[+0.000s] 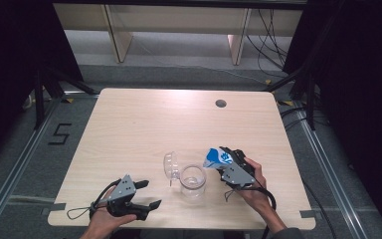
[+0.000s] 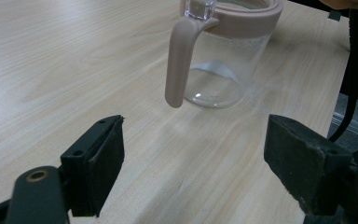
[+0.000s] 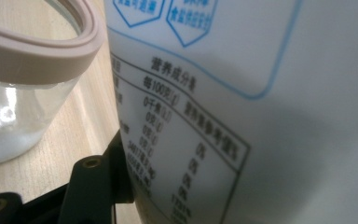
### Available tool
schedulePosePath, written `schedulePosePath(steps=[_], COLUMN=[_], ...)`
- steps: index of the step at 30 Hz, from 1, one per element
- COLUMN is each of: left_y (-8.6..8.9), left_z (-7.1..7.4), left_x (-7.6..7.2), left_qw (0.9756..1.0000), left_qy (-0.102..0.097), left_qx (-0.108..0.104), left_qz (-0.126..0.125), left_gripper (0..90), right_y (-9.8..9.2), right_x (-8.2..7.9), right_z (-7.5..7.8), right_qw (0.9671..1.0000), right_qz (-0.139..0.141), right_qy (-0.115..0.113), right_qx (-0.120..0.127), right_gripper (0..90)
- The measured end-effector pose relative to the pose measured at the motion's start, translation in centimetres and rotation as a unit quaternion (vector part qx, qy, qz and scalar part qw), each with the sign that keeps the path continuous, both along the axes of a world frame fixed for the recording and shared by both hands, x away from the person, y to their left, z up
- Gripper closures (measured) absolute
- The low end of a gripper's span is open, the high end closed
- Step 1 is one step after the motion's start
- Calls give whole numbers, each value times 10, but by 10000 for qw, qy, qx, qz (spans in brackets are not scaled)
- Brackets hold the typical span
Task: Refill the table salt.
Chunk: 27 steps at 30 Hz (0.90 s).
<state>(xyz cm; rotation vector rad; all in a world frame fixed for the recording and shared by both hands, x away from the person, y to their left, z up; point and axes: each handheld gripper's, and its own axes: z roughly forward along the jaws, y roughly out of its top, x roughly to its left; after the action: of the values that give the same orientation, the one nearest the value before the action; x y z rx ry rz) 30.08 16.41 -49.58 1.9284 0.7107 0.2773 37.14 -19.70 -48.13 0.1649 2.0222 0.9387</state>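
Observation:
A clear glass jar [image 1: 192, 181] with a beige rim stands near the table's front middle, its hinged lid [image 1: 171, 167] swung open to the left. In the left gripper view the jar [image 2: 223, 60] shows a beige clasp hanging down and a thin white layer at its bottom. My right gripper [image 1: 224, 158] is shut on a white bag with blue print [image 1: 214, 157], tilted toward the jar's mouth. In the right gripper view the bag [image 3: 242, 102] sits right beside the jar's rim [image 3: 37, 51]. My left gripper [image 1: 146, 194] rests open, left of the jar, jaws wide apart [image 2: 193, 163].
The light wooden table [image 1: 129, 124] has a round cable hole [image 1: 221, 103] at the back right. Its front edge runs just below both hands. Black stands and cables [image 1: 298, 114] lie on the floor around the table.

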Motion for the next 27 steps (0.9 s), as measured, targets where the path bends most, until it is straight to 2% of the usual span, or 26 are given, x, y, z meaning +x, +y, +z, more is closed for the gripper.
schedulePosePath(steps=[7, 9, 13, 15, 16, 18, 19, 20, 22, 25, 27], left_y=[0, 0, -1, -1, -1, -1, -1, -1, -1, -1, 0], left_z=[0, 0, 0, -1, -1, -1, -1, -1, -1, -1, 0], left_x=[0, 0, -1, -1, -1, -1, -1, -1, -1, -1, 0], left_qw=[10000, 10000, 10000, 10000, 10000, 10000, 9999, 10000, 9999, 10000, 10000], left_qy=[1, 8, 42, 58, 87, 80, 95, 81, 92, 69, -14], left_qx=[26, 19, -10, -11, -34, -20, -39, -24, -34, -17, 43], left_qz=[-13, -11, 15, 19, 25, 23, 29, 26, 30, 15, -65], left_gripper=[199, 199, 199, 199, 199, 199, 199, 199, 200, 199, 199], right_y=[2, 3, 4, 5, 6, 7, 7, 8, 8, 9, 9], right_x=[-2, -1, -3, -4, -3, -4, -3, -4, -4, -5, -6], right_z=[0, 1, 1, 1, 2, 2, 5, 4, 5, 5, 5], right_qw=[9999, 9996, 9996, 9994, 9988, 9988, 9976, 9984, 9972, 9971, 9973], right_qz=[-12, 9, -24, -31, 36, -19, 86, 1, 26, -29, -49], right_qy=[-69, -209, -209, -251, -339, -321, -496, -411, -519, -528, -495], right_qx=[-91, -202, -205, -257, -362, -358, -483, -392, -540, -539, -533], right_gripper=[426, 426, 426, 426, 426, 428, 429, 428, 429, 429, 429])
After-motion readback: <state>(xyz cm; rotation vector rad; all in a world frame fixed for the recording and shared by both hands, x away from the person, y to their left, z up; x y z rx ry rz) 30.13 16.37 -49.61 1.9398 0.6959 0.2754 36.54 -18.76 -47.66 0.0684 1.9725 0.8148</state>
